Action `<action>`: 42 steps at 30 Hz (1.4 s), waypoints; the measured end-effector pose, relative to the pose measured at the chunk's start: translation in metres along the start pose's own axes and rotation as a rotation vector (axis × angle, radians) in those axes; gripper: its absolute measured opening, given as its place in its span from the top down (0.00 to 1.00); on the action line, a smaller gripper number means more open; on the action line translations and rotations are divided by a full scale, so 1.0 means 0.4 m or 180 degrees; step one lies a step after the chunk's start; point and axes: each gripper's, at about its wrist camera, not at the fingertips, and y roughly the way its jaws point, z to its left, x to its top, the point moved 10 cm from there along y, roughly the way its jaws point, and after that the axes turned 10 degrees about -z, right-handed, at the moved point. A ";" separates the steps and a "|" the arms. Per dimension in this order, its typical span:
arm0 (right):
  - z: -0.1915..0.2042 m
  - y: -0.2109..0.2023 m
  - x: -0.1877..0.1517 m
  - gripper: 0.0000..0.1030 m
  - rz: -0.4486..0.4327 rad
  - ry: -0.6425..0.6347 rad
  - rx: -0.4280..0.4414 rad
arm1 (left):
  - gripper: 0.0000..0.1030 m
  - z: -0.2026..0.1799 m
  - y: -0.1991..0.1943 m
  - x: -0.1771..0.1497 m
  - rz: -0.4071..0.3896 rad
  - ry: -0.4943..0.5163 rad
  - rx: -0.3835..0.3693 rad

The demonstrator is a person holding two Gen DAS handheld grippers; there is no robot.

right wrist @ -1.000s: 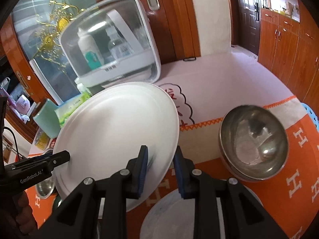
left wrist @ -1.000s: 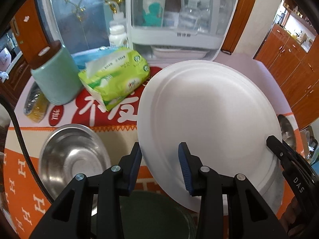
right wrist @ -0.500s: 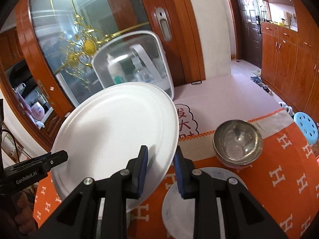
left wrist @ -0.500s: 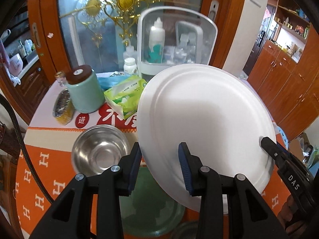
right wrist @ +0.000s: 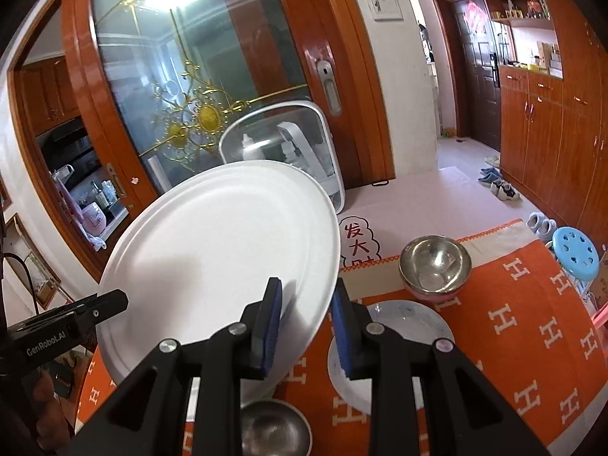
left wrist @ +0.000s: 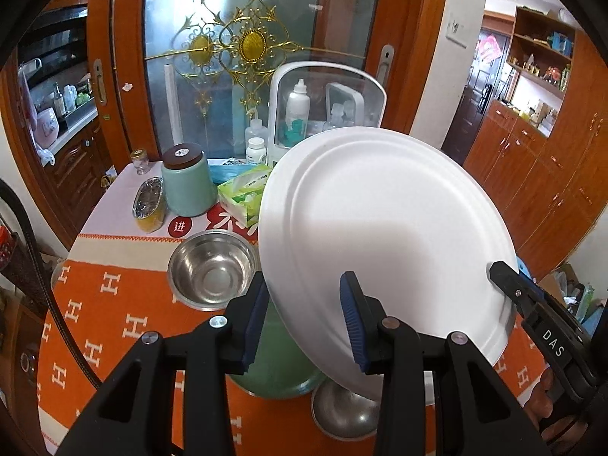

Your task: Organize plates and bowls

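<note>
While both grippers are up above the table (left wrist: 125,296), a big white plate (left wrist: 383,235) hangs tilted in the air between them, held by 2 opposite edges. The left gripper (left wrist: 304,319) has its jaws narrowed on the plate's lower left rim: the left blue pad sits behind the rim, the right one lies against the plate's face. The right gripper (right wrist: 306,323) pinches the opposite edge in the same way, 1 blue pad pressed on the plate's face and the other behind the rim. In the left wrist view the tip of the right gripper shows at the plate's right edge, with a person's fingers (left wrist: 547,410) on its handle; in the right wrist view the left gripper's tip meets the plate's left edge.

Below the plate, the table is covered by an orange cloth (right wrist: 532,323) patterned with white letters. On it I can see a steel bowl (left wrist: 212,269) to the left of the plate, a green plate (left wrist: 273,361) partly hidden under the left gripper, a second steel bowl (left wrist: 342,410) turned upside down near the front, a third steel bowl (right wrist: 435,266) to the right, and a pale grey plate (right wrist: 410,326) just in front of that one. Further back stand a green jar (left wrist: 186,182) with a brown lid, a pack of tissues (left wrist: 243,193) and a white cabinet (left wrist: 326,110) with bottles inside.
</note>
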 end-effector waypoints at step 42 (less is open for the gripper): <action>0.058 -0.440 -0.418 0.72 0.0485 -0.0046 -0.0405 | 0.62 0.075 -0.385 -0.445 0.0371 0.0189 -0.0335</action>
